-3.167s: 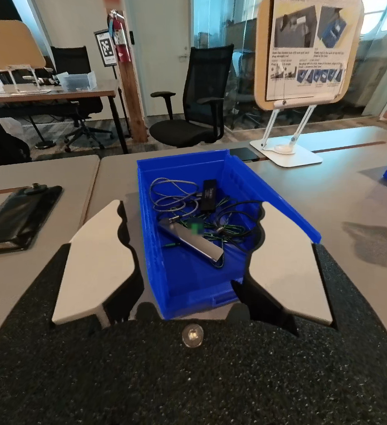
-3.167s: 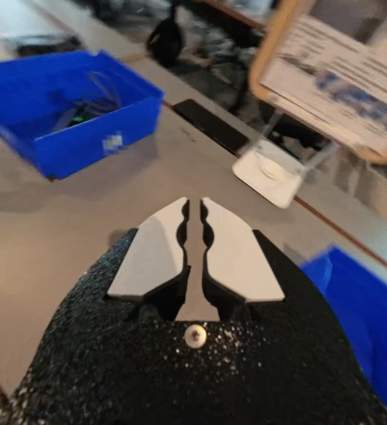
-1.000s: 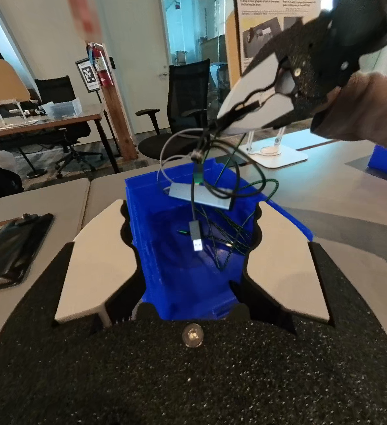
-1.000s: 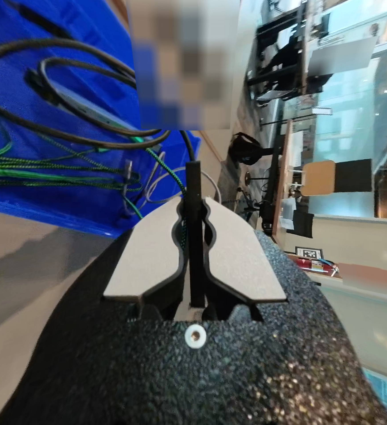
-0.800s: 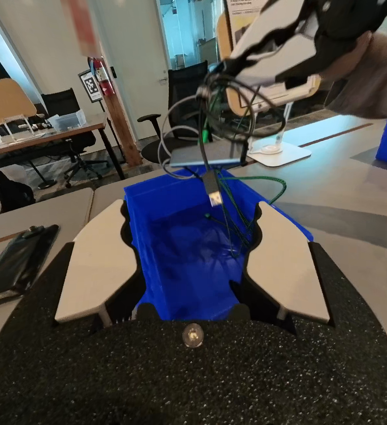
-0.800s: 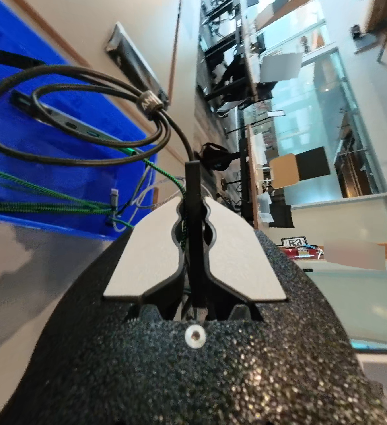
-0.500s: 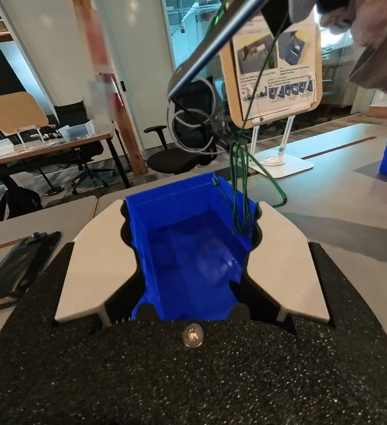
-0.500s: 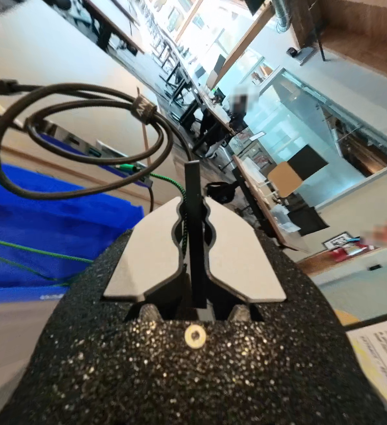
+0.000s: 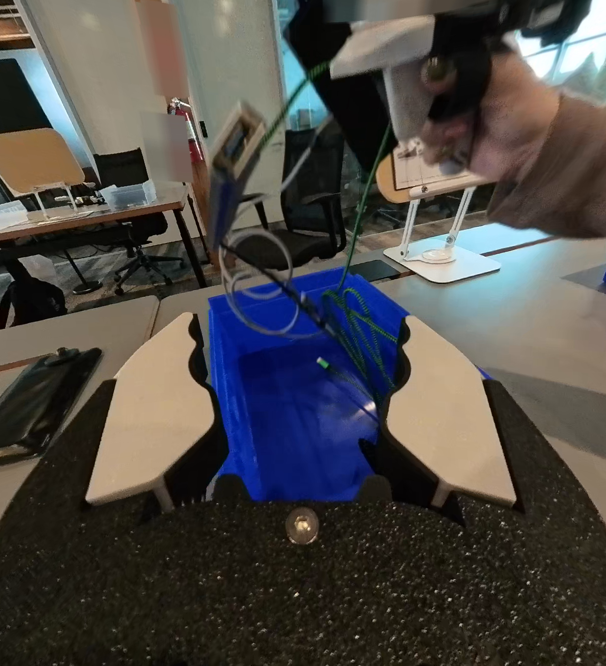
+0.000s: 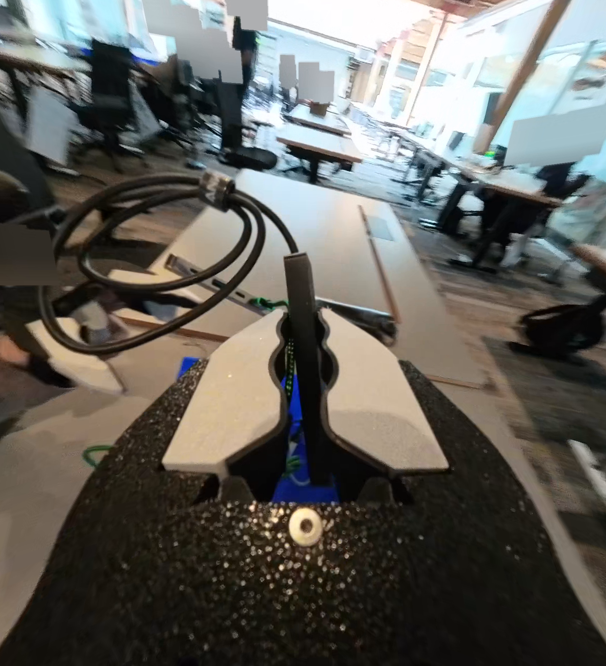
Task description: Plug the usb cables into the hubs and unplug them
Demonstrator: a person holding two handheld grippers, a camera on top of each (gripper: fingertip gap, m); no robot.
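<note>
The right gripper [image 10: 303, 355] is squeezing a stiff black hub [image 10: 303, 346] mid-frame, best held by its hard sides; floppy, light cables [image 9: 357, 335] are dangling into the blue bin [image 9: 294, 425] at centre, while the left gripper [image 9: 297, 407] is hanging wide apart, holding nothing

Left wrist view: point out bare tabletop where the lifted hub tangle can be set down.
Free: grey tabletop right of the blue bin, before the white stand. Left side is tighter, holding a black clipboard. Bin's right half is crowded with green braided cable.
</note>
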